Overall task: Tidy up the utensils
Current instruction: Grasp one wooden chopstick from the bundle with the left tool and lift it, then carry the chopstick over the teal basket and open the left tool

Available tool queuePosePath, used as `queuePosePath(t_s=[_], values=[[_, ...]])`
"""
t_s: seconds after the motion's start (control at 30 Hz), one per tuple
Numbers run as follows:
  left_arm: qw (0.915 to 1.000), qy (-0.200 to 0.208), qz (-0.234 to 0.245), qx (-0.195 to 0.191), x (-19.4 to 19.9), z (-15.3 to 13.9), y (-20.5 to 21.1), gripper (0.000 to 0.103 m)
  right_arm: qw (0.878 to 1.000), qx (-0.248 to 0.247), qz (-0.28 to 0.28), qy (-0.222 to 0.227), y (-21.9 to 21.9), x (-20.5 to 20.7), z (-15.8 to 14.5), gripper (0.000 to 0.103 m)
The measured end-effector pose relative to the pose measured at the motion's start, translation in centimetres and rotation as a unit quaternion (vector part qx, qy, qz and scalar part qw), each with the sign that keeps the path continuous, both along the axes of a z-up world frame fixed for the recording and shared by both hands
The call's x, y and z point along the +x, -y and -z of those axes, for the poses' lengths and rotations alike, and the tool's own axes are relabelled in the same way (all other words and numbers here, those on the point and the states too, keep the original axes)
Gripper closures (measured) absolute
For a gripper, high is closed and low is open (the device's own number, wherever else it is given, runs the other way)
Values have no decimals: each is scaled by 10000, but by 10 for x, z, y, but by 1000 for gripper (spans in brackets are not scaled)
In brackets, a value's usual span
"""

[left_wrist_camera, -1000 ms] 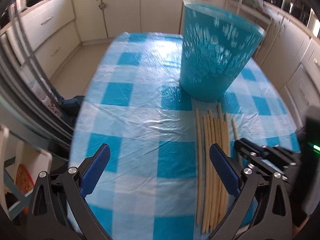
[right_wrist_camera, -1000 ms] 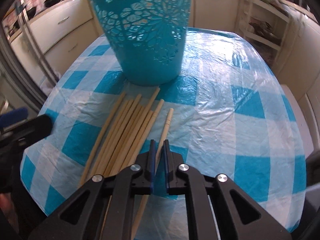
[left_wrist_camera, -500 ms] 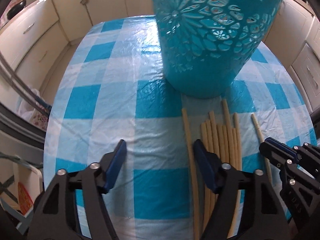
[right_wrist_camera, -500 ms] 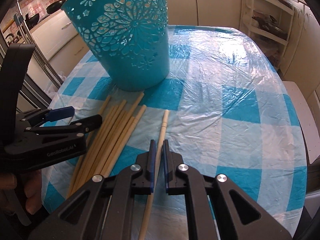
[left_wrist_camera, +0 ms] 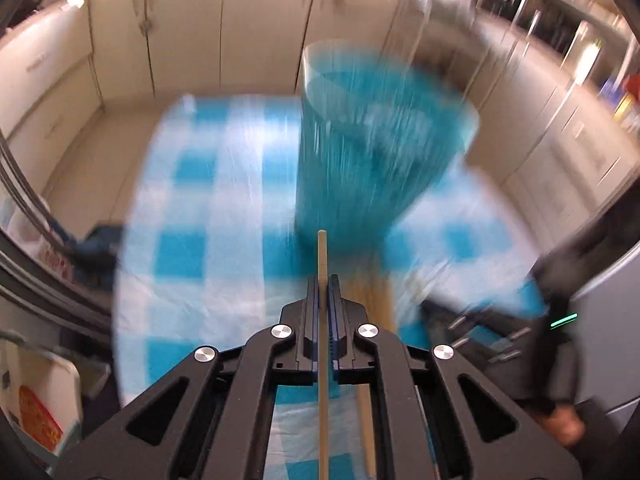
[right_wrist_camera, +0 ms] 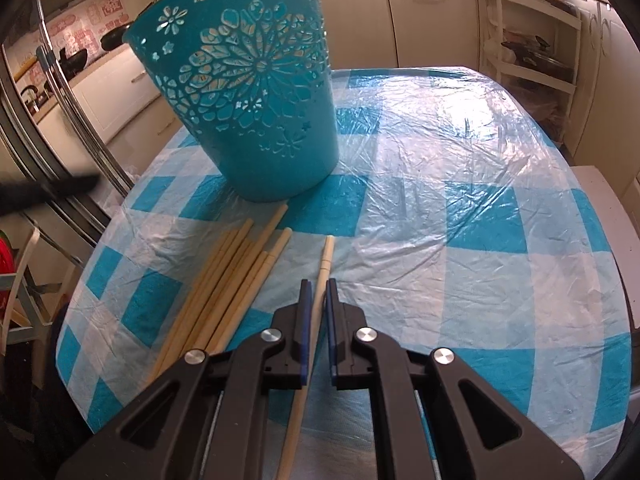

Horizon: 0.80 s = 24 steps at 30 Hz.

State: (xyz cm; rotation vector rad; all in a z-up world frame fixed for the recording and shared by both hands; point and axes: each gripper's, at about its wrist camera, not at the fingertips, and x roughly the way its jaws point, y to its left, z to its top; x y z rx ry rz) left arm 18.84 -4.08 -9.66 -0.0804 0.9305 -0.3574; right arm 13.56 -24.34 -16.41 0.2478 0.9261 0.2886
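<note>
A teal cut-out basket [right_wrist_camera: 256,104] stands upright on the blue checked tablecloth [right_wrist_camera: 460,184]; it shows blurred in the left wrist view [left_wrist_camera: 372,160]. Several pale wooden chopsticks [right_wrist_camera: 224,284] lie in a bundle in front of it. My left gripper [left_wrist_camera: 323,280] is shut on one chopstick [left_wrist_camera: 322,252], held above the table and pointing at the basket. My right gripper [right_wrist_camera: 318,286] is shut on another chopstick [right_wrist_camera: 325,258], just right of the bundle and low over the cloth.
Cream cabinets [left_wrist_camera: 192,32] ring the table. A shelf rack [right_wrist_camera: 532,40] stands at the back right. Metal rails [right_wrist_camera: 72,128] and the table's left edge are close to the bundle. A person's dark sleeve [left_wrist_camera: 560,288] is at the right.
My left gripper was open beside the bundle; it has shut on a chopstick and lifted it, with the view now blurred. My right gripper keeps its chopstick and has risen slightly.
</note>
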Motion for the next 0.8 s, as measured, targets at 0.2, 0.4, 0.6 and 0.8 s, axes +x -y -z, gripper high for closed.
queuePosePath(t_s=[0.2,0.4,0.6,0.8], values=[[9801,1778,-69,-885,-4,-128,-8,98,9997,228,39,-4,5,1,1,95],[9364,3281,-605,-1088,34,-154,31,98,9985,539,77,-30,11,-1,6,95],[9369,3296,-1064,-477,80,-109,74,98,9982,591,81,-22,12,-1,6,95],[9481,2989,-1080,-43,94,-60,84,98,9981,614,76,-21,13,0,6,95]])
